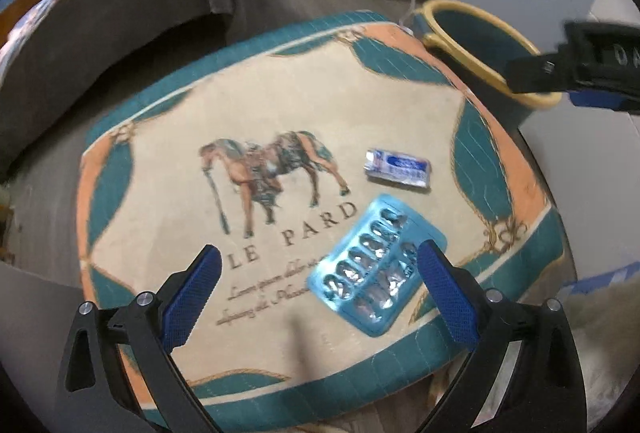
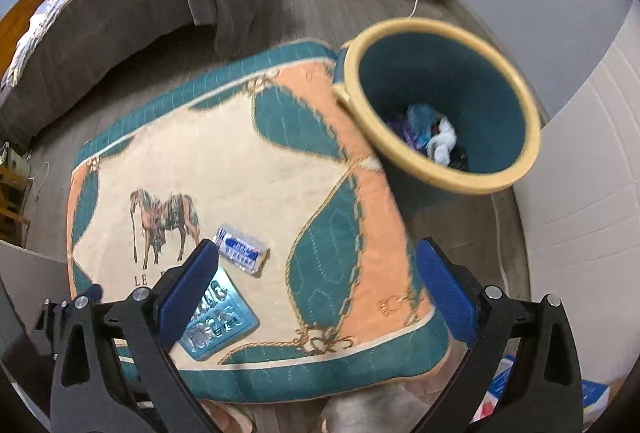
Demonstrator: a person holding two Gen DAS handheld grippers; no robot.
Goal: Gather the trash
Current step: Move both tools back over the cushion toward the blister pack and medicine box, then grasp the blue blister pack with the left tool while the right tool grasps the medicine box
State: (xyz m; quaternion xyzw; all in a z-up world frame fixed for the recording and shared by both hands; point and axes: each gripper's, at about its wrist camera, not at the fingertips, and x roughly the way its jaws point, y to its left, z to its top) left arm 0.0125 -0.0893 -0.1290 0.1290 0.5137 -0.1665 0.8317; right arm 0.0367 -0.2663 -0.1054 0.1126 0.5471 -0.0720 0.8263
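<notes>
Left wrist view: the left gripper (image 1: 318, 275), spread and empty, is held over the blister pack (image 1: 374, 269) lying on the rug (image 1: 160, 169); light, stiff and slippery, it is judged best pinched across its 2 long edges.

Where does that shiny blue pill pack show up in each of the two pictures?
Left wrist view: pill pack lies low and right of centre on the rug, beside the right finger of the left tongs.
Right wrist view: pill pack at lower left, partly behind a finger.
Shared landmark: the horse print.
</notes>
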